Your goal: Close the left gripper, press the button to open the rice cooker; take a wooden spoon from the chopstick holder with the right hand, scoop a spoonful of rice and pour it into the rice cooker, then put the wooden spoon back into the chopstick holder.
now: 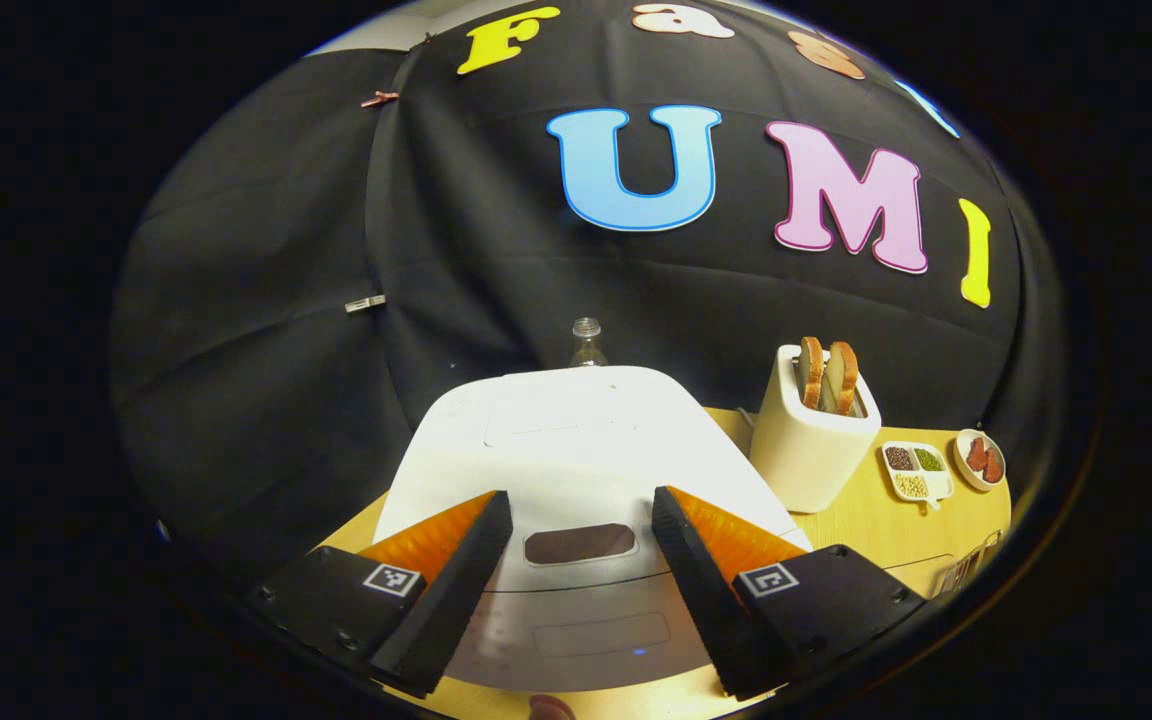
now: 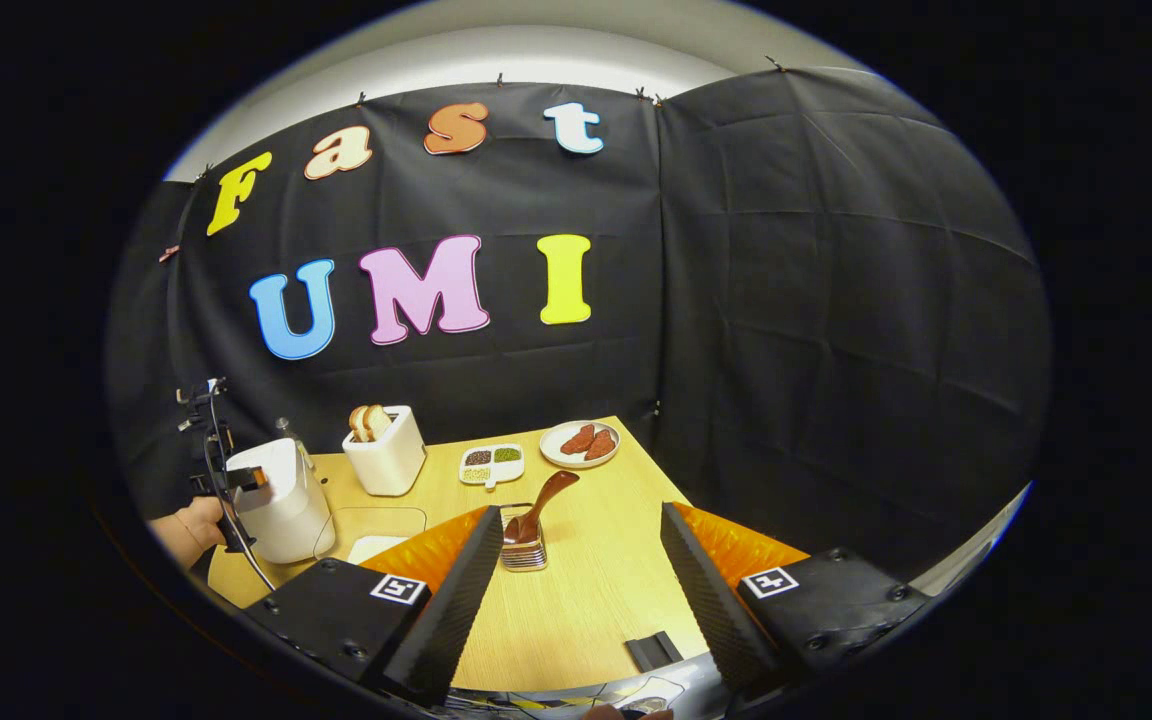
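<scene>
The white rice cooker [image 1: 576, 440] stands right under my left gripper [image 1: 581, 500], lid down. The left gripper is open, its fingers spread to either side of a dark oval window [image 1: 579, 543] on the lid's front, touching nothing. In the right gripper view the cooker [image 2: 276, 505] sits at the table's left, with a hand [image 2: 186, 525] beside it. A wooden spoon [image 2: 539, 505] leans in the metal chopstick holder [image 2: 524, 552] mid-table. My right gripper [image 2: 581, 512] hovers open and empty, short of the holder. A clear tray with rice [image 2: 373, 540] lies next to the cooker.
A white toaster [image 2: 386, 450] holding bread slices, a sectioned dish of beans [image 2: 491, 463] and a plate of red pieces [image 2: 581, 443] line the back of the wooden table. A clear bottle [image 1: 586, 345] stands behind the cooker. A small black object [image 2: 654, 650] lies near the front edge.
</scene>
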`<action>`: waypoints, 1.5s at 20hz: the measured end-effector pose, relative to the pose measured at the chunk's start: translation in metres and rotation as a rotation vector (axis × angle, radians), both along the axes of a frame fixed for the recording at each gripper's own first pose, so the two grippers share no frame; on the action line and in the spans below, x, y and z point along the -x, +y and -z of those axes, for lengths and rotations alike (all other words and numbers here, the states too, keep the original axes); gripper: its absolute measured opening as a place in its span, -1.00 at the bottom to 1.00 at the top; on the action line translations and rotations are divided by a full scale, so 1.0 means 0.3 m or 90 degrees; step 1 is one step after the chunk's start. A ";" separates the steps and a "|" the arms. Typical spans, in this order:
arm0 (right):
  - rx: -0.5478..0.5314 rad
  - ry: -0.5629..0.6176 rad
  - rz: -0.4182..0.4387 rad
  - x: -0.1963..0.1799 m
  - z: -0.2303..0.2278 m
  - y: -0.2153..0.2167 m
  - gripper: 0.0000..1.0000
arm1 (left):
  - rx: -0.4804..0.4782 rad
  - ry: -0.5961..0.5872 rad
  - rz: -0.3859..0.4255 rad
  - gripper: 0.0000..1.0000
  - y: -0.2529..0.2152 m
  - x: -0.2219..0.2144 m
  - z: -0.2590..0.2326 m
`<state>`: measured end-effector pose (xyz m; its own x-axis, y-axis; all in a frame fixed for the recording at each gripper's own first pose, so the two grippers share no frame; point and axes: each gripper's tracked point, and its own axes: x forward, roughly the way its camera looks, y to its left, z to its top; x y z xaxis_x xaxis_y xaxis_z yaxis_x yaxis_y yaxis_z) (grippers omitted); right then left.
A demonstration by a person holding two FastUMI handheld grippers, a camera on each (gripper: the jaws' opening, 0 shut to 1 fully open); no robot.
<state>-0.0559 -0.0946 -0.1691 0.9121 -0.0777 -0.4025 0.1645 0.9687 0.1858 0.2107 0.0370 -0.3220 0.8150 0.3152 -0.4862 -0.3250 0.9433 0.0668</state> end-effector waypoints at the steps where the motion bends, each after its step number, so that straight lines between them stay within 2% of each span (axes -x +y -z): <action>1: 0.000 -0.001 0.001 0.003 0.003 -0.002 0.97 | 0.002 0.000 0.001 1.00 0.000 0.000 0.001; 7: -0.005 -0.010 0.003 0.015 -0.021 0.005 0.97 | 0.008 -0.014 0.006 0.99 0.003 -0.005 -0.015; 12: -0.001 -0.016 -0.001 0.016 -0.037 0.037 0.97 | 0.001 -0.074 0.056 0.90 -0.015 0.048 -0.123; 18: 0.021 -0.036 -0.033 -0.013 -0.082 0.128 0.97 | -0.008 -0.153 0.125 0.89 -0.040 0.188 -0.327; 25: 0.131 -0.137 -0.084 -0.083 -0.216 0.263 0.96 | 0.026 -0.244 0.202 0.90 -0.048 0.404 -0.557; 30: 0.127 -0.185 -0.103 -0.145 -0.301 0.363 0.95 | 0.017 -0.290 0.235 0.89 -0.040 0.539 -0.720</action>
